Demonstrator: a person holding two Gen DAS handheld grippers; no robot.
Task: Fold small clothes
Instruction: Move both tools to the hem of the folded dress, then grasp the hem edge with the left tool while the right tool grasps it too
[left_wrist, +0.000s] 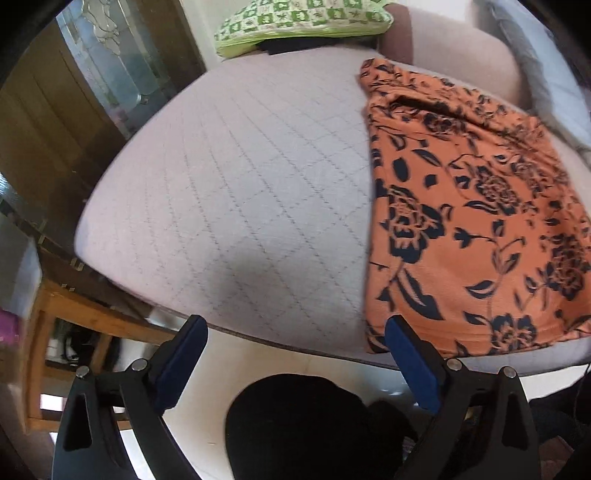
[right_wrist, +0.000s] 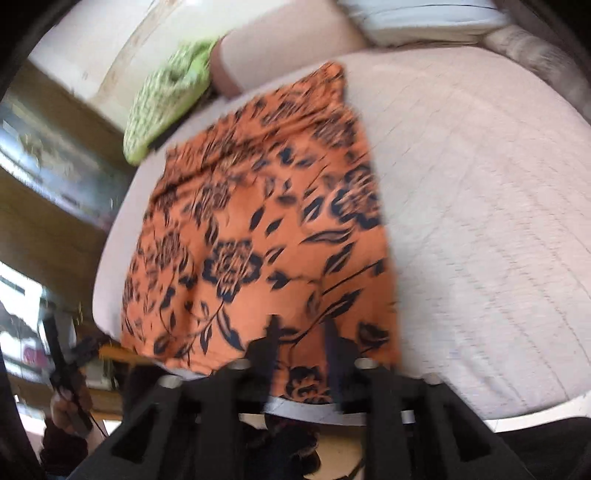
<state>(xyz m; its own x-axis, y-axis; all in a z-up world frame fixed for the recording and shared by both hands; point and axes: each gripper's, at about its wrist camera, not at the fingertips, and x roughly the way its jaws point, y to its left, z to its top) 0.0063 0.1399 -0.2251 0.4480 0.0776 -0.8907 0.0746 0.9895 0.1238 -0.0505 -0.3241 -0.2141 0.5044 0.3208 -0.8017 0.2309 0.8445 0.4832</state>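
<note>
An orange garment with a dark floral print (left_wrist: 476, 206) lies flat on the pale quilted cushion (left_wrist: 236, 192). In the left wrist view it is at the right. My left gripper (left_wrist: 295, 332) is open and empty, hovering over the cushion's front edge, its right finger (left_wrist: 410, 362) just at the garment's near left corner. In the right wrist view the garment (right_wrist: 258, 229) fills the middle. My right gripper (right_wrist: 301, 332) hovers over its near hem with the fingers a small gap apart, holding nothing; the view is blurred.
A green checked pillow (left_wrist: 303, 22) lies at the cushion's far end, also in the right wrist view (right_wrist: 166, 99). A white pillow (right_wrist: 424, 18) sits at the far right. A wooden stool (left_wrist: 74, 325) and a glass door (left_wrist: 110, 74) stand to the left.
</note>
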